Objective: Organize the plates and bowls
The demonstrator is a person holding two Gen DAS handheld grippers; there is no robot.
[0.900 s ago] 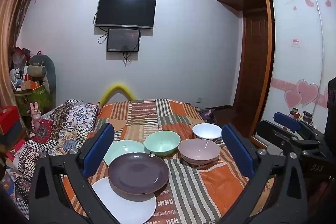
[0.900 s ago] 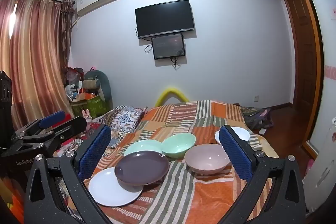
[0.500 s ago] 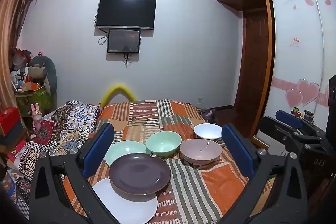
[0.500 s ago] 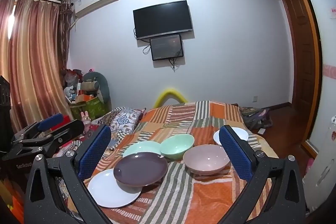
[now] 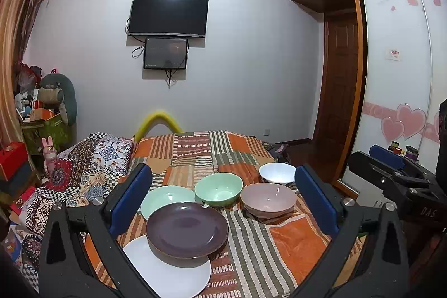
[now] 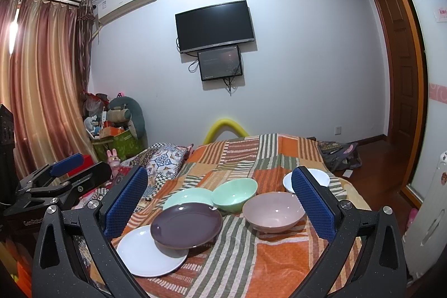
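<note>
Both claws, left and right, gape empty; the purple plate lies between their fingers, untouched.

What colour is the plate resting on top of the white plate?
Dark purple-brown plate, clearest in the left wrist view.

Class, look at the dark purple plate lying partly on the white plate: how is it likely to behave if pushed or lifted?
The dark purple plate looks rigid and glossy, so probably slippery and breakable. It overlaps the white plate, so it sits tilted and a push may slide or rock it. The soft striped bedspread underneath likely gives little steady support.
</note>
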